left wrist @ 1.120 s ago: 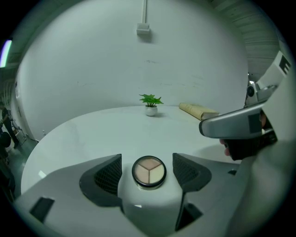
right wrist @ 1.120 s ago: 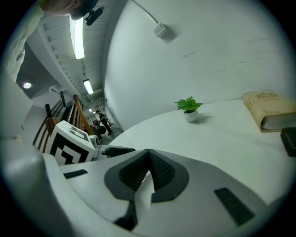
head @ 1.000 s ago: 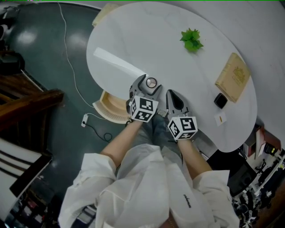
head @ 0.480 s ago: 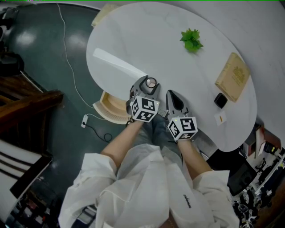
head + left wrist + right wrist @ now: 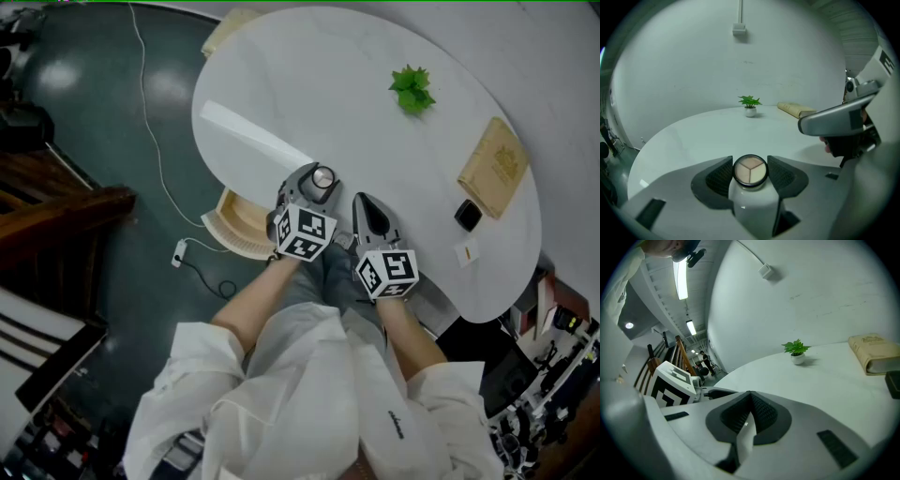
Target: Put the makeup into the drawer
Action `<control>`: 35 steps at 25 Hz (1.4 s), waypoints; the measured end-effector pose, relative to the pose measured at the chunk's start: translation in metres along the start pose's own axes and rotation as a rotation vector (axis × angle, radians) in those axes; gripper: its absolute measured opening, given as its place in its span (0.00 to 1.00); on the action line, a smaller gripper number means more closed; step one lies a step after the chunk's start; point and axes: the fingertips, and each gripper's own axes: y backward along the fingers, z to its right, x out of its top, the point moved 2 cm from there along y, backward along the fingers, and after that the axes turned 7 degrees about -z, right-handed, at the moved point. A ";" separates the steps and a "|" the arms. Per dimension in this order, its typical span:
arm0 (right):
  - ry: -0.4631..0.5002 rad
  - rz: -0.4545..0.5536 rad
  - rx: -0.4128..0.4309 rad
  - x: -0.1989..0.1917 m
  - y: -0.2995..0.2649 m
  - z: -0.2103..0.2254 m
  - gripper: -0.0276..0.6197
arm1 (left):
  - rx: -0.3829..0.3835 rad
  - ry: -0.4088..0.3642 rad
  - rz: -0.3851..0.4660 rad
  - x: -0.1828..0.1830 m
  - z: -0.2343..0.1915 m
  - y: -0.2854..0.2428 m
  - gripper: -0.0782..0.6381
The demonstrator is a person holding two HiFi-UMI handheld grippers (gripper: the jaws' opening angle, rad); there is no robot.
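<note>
Status: pick is in progress, nothing is stowed yet.

- Left gripper [image 5: 750, 161]: the jaws have just been closing around the makeup compact [image 5: 750, 170]. In the left gripper view the round compact sits dead centre between the pads [image 5: 720, 176], lid up with the three-shade pan visible. Both pads look to be in contact with its sides, so I'm calling it a grasp, though probably not at full squeeze yet.
- The compact is on the bench [image 5: 356, 94], near the edge closest to me. I can't tell from either view whether it has cleared the surface; my read is that it hasn't.
- Right gripper [image 5: 750, 399]: clenched, jaws together with nothing between them. It's parked just beside the left one over the same bench edge and isn't doing any work right now.
- Drawer [image 5: 234, 217]: already pulled out under the bench edge, just to the left of my left gripper in the head view. The light wood interior is visible. I see nothing in the part that shows, and the bench top hides the rest.

Done: drawer open, compact in my grip.
Left: lift the compact, carry it off the bench edge and down over the drawer, release, and probably push the drawer closed with either gripper.

Risk: the compact is round and low, so it could rotate or pop out if the pads are off its widest point.
</note>
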 end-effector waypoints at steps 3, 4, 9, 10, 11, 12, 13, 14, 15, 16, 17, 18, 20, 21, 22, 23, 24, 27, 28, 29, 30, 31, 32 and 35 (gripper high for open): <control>0.012 -0.005 0.028 -0.001 0.000 -0.013 0.07 | -0.008 0.009 0.030 0.001 -0.004 0.019 0.45; 0.019 -0.008 0.040 -0.002 0.000 -0.018 0.07 | -0.010 0.014 0.039 0.000 -0.007 0.026 0.45; 0.055 -0.036 0.109 -0.008 -0.007 -0.050 0.07 | -0.012 0.032 0.067 -0.011 -0.020 0.060 0.45; 0.064 -0.045 0.125 -0.010 -0.009 -0.057 0.07 | -0.006 0.039 0.067 -0.017 -0.023 0.066 0.45; 0.074 -0.054 0.141 -0.013 -0.011 -0.064 0.07 | 0.003 0.049 0.065 -0.022 -0.025 0.071 0.45; 0.084 -0.065 0.157 -0.015 -0.013 -0.071 0.07 | 0.014 0.060 0.063 -0.028 -0.028 0.076 0.45; 0.095 -0.076 0.173 -0.018 -0.016 -0.077 0.07 | 0.026 0.072 0.060 -0.034 -0.031 0.081 0.45; 0.106 -0.088 0.190 -0.021 -0.019 -0.084 0.07 | 0.038 0.086 0.058 -0.040 -0.033 0.086 0.45; 0.116 -0.100 0.207 -0.025 -0.022 -0.091 0.07 | 0.050 0.100 0.056 -0.046 -0.036 0.092 0.45; 0.127 -0.113 0.225 -0.028 -0.025 -0.099 0.07 | 0.063 0.115 0.055 -0.052 -0.039 0.097 0.45; 0.139 -0.125 0.244 -0.032 -0.028 -0.106 0.07 | 0.076 0.130 0.055 -0.058 -0.042 0.103 0.45; 0.152 -0.137 0.264 -0.035 -0.031 -0.114 0.07 | 0.088 0.145 0.055 -0.064 -0.045 0.109 0.45; 0.176 -0.162 0.303 -0.041 -0.037 -0.129 0.07 | 0.114 0.174 0.056 -0.074 -0.052 0.121 0.45; 0.185 -0.174 0.321 -0.045 -0.039 -0.137 0.07 | 0.126 0.187 0.056 -0.080 -0.054 0.126 0.45; 0.194 -0.185 0.338 -0.048 -0.041 -0.144 0.07 | 0.136 0.200 0.054 -0.085 -0.057 0.131 0.45; 0.202 -0.195 0.353 -0.051 -0.043 -0.150 0.07 | 0.145 0.213 0.052 -0.091 -0.059 0.135 0.45; 0.208 -0.205 0.367 -0.055 -0.044 -0.157 0.07 | 0.152 0.224 0.049 -0.097 -0.061 0.139 0.45; 0.228 -0.231 0.398 -0.067 -0.045 -0.171 0.07 | 0.163 0.247 0.042 -0.111 -0.062 0.148 0.45; 0.234 -0.240 0.406 -0.071 -0.046 -0.174 0.07 | 0.161 0.250 0.039 -0.115 -0.061 0.149 0.45; 0.238 -0.250 0.414 -0.075 -0.046 -0.176 0.07 | 0.156 0.247 0.036 -0.118 -0.060 0.150 0.45; 0.242 -0.259 0.419 -0.079 -0.047 -0.177 0.07 | 0.146 0.238 0.032 -0.122 -0.058 0.150 0.45; 0.246 -0.267 0.423 -0.083 -0.048 -0.178 0.07 | 0.131 0.224 0.027 -0.126 -0.055 0.150 0.45; 0.250 -0.274 0.423 -0.087 -0.049 -0.178 0.07 | 0.111 0.205 0.020 -0.130 -0.053 0.149 0.45; 0.263 -0.296 0.420 -0.100 -0.053 -0.176 0.07 | 0.059 0.137 -0.012 -0.145 -0.049 0.146 0.45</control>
